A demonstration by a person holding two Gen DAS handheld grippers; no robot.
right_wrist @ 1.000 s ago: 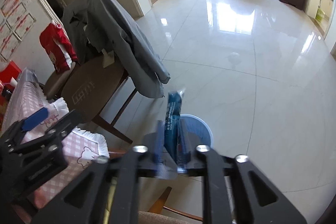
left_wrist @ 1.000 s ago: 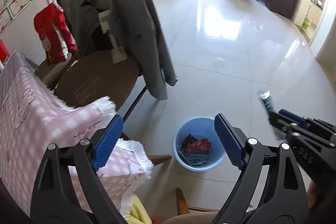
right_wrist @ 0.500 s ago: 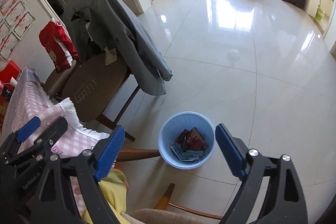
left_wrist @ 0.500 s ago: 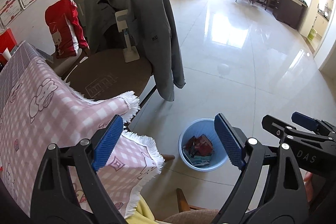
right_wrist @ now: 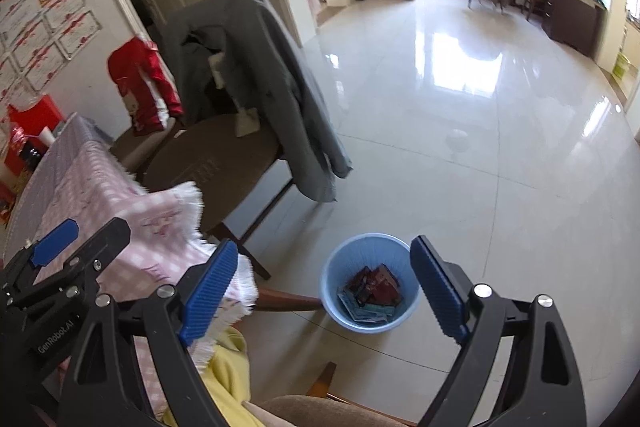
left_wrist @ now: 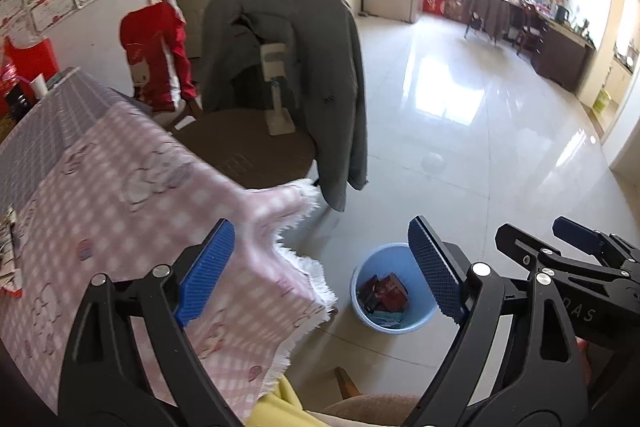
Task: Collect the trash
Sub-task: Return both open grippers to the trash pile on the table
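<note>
A light blue bin (left_wrist: 418,319) stands on the tiled floor beside the table corner, with several wrappers (left_wrist: 384,293) lying in it. My left gripper (left_wrist: 320,223) is open and empty, high above the table corner and the bin. In the right wrist view the bin (right_wrist: 336,267) and the wrappers (right_wrist: 372,287) lie below, between the fingers of my right gripper (right_wrist: 324,243), which is open and holds nothing. Each gripper shows in the other's view: the right gripper (left_wrist: 532,227) at the right edge, the left gripper (right_wrist: 94,229) at the left.
A table with a pink checked fringed cloth (left_wrist: 120,207) fills the left. Behind it a round brown chair seat (left_wrist: 248,147) bears a white stand, with a grey jacket (left_wrist: 320,67) over the back. A red garment (left_wrist: 156,59) hangs further left. A wooden chair (right_wrist: 288,301) and yellow cloth (right_wrist: 228,359) lie below.
The right gripper held a blue packet over the bin a second ago; its jaws have opened and the packet is gone from them. Both grippers have risen, showing more of the table.
</note>
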